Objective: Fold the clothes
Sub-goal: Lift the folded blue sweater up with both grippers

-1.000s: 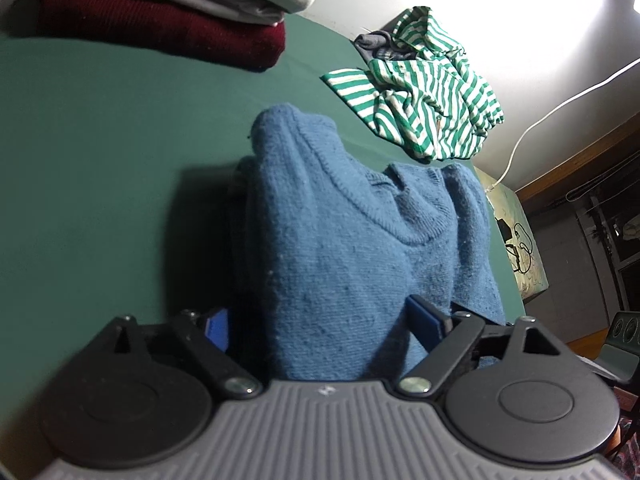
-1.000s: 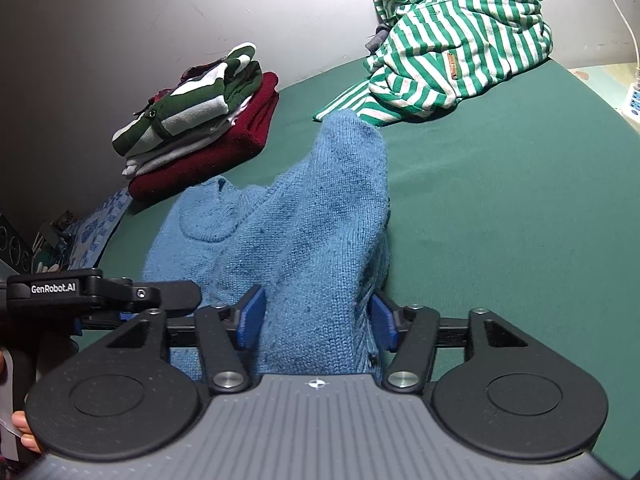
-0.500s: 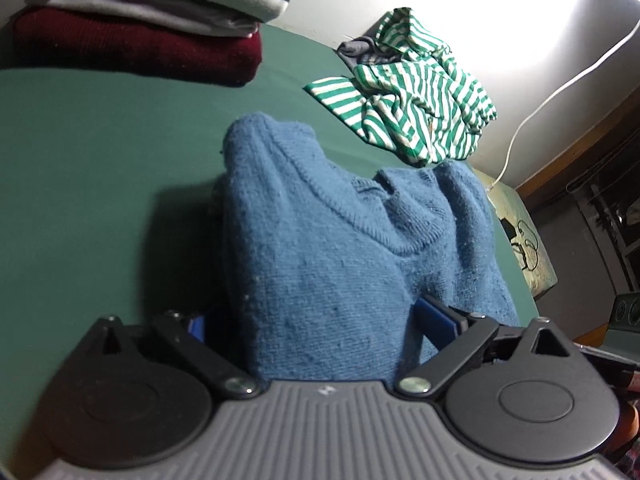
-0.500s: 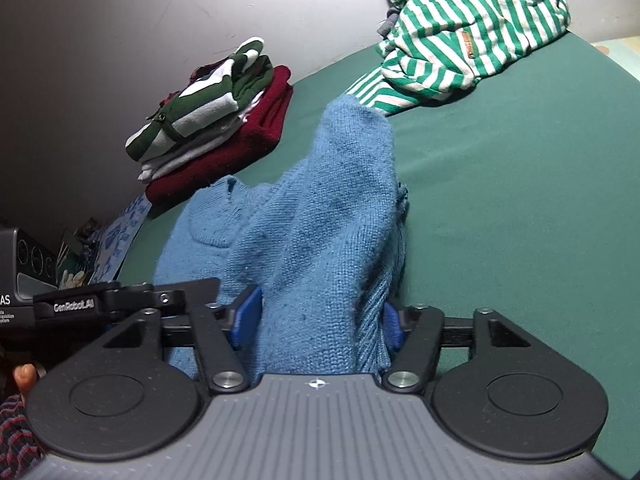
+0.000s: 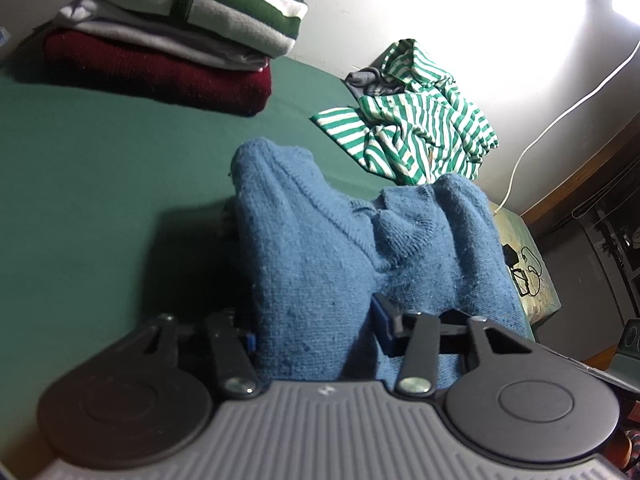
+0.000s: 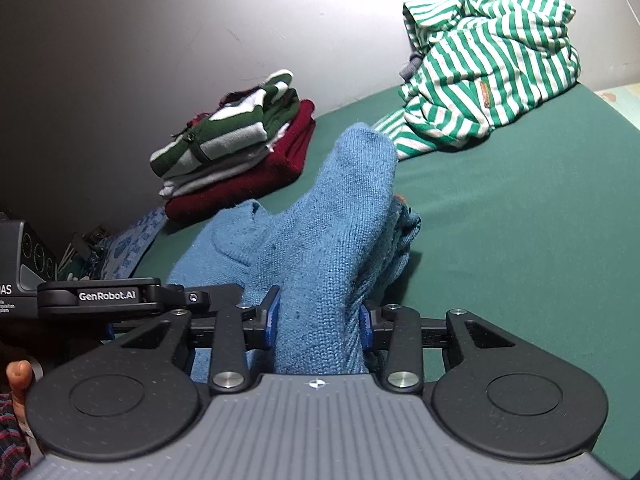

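**Both grippers close on the blue sweater**

The left gripper (image 5: 316, 332) has the blue sweater (image 5: 360, 248) bunched between its jaws, which are closing; the right blue pad presses into the knit, while the left pad is mostly hidden behind the fabric, so I can't be sure it touches. The right gripper (image 6: 318, 318) is closing too, with a fold of the sweater (image 6: 332, 240) filling the gap and both pads against it. The sweater rises ahead of each gripper off the green bed (image 5: 100, 168), its neckline showing just past the left one. Farther ahead and left of the left gripper sits a folded stack (image 5: 172, 40). Ahead to its right lies a crumpled striped shirt (image 5: 416, 140), well apart from the sweater.
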`<state>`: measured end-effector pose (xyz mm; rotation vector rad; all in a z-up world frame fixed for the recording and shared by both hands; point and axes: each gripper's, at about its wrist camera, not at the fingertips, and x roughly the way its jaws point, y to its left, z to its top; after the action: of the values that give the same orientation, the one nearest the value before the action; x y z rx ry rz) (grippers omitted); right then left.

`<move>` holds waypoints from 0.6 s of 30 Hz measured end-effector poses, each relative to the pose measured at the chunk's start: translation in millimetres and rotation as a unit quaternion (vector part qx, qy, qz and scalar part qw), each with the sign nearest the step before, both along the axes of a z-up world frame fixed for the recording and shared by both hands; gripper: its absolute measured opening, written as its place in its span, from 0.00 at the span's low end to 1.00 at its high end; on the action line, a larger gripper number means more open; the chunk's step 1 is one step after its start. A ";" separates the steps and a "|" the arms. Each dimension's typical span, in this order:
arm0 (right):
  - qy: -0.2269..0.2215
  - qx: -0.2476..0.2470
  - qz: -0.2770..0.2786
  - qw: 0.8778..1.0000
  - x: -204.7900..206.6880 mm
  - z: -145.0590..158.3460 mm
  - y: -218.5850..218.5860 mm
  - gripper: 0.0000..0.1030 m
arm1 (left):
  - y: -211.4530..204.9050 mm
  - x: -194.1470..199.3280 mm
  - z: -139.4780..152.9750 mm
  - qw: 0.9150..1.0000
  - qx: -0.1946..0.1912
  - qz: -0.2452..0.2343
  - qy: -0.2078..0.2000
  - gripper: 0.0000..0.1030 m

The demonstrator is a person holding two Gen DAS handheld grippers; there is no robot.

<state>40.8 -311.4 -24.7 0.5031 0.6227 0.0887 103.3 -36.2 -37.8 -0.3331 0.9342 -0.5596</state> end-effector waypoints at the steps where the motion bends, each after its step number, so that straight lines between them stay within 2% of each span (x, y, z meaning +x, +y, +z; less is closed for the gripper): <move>1: -0.004 -0.001 0.003 1.000 -1.1 1.3 0.6 0.39 | 1.0 -1.9 1.9 1.000 0.001 0.003 -0.002 0.46; 8: -0.033 -0.001 0.030 0.999 -3.4 12.3 3.6 0.38 | 4.0 -18.3 26.2 0.999 0.021 0.034 -0.023 0.45; 18: -0.086 0.023 0.076 0.993 8.3 55.9 1.3 0.38 | 8.1 -30.2 94.1 0.993 0.063 0.060 -0.084 0.45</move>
<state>49.1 -310.1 31.2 0.4859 0.4892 0.2883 73.0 -28.1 56.3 -0.2227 0.7781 -0.4084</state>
